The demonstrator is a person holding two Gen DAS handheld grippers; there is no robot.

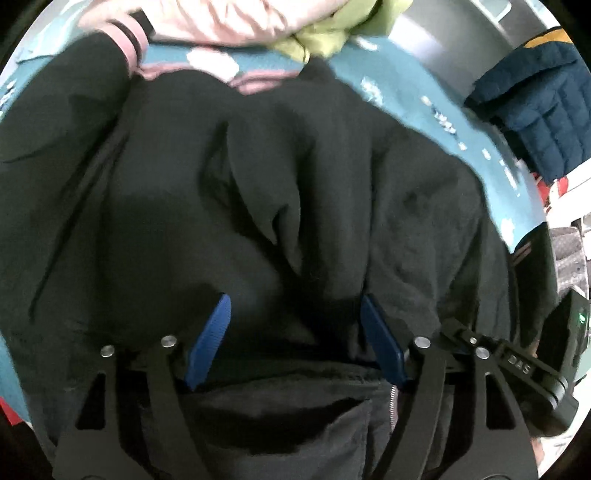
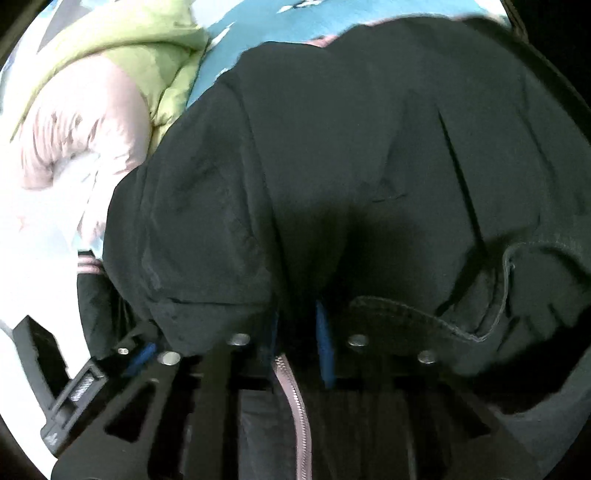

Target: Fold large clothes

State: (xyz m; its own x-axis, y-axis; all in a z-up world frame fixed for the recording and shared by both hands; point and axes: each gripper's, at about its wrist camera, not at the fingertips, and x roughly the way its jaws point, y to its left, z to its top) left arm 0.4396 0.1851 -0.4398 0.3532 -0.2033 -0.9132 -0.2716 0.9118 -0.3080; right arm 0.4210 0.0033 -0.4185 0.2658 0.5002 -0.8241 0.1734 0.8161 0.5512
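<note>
A large black jacket (image 1: 295, 166) lies bunched on a teal patterned sheet (image 1: 388, 74) and fills most of both views. My left gripper (image 1: 295, 301) is open above it. Its blue pads (image 1: 208, 339) stand wide apart, with a hump of black cloth between them that neither pad presses. In the right wrist view the same jacket (image 2: 351, 147) rises in a mound. My right gripper (image 2: 297, 310) is shut on a fold of it, its blue pads (image 2: 325, 343) close together with dark cloth pinched between. A pinkish zip (image 2: 291, 391) runs down just under the pads.
A pink garment (image 1: 221, 18) and a light green one (image 1: 332, 29) are heaped at the far edge of the sheet. A navy quilted jacket (image 1: 535, 103) hangs at the right. The pink (image 2: 74, 129) and green (image 2: 122, 48) clothes lie at the left of the right wrist view.
</note>
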